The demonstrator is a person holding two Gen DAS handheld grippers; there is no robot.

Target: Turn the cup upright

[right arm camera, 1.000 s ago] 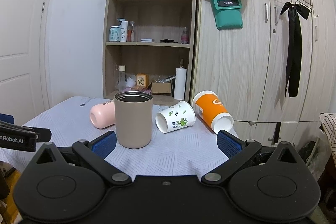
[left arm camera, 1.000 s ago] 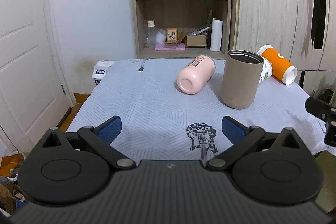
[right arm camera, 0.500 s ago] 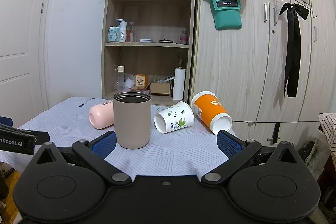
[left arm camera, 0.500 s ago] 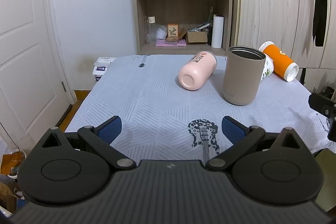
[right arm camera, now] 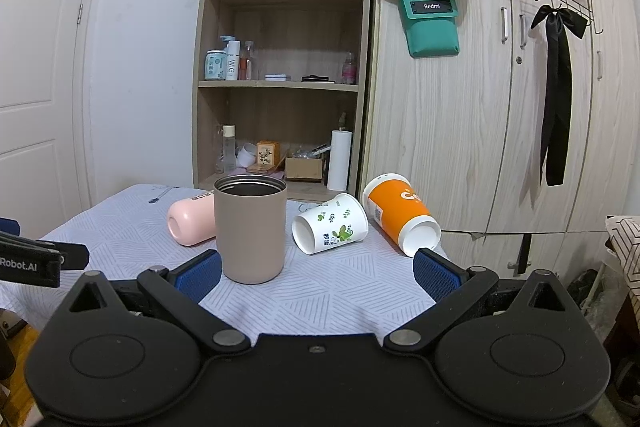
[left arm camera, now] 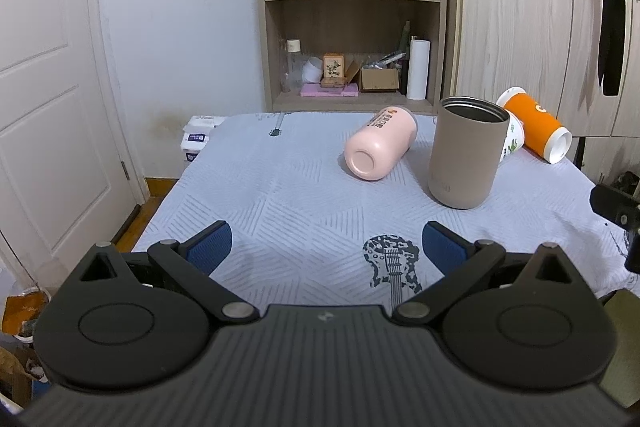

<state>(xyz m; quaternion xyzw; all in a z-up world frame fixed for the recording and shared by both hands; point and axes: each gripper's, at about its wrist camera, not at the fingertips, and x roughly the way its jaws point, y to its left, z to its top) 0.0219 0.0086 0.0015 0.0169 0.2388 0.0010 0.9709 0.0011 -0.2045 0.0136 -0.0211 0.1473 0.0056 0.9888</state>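
A beige tumbler (left arm camera: 467,151) (right arm camera: 251,229) stands upright on the table. A pink cup (left arm camera: 380,149) (right arm camera: 191,221) lies on its side left of it, base towards me. A white leaf-print cup (right arm camera: 330,229) (left arm camera: 513,143) and an orange cup (right arm camera: 401,220) (left arm camera: 536,128) lie on their sides to the right. My left gripper (left arm camera: 326,247) is open and empty above the near table edge. My right gripper (right arm camera: 318,273) is open and empty, in front of the tumbler and the white cup.
The table wears a grey patterned cloth (left arm camera: 280,195) with a guitar print. A wooden shelf unit (right arm camera: 280,87) and wardrobe doors (right arm camera: 480,107) stand behind it. A white door (left arm camera: 48,87) is at the left. The left gripper shows at the right view's left edge (right arm camera: 32,259).
Both grippers stay open and empty. The left view has tilted up and drawn back slightly, so the cups sit lower in frame. The right gripper has barely moved. No cup has moved.
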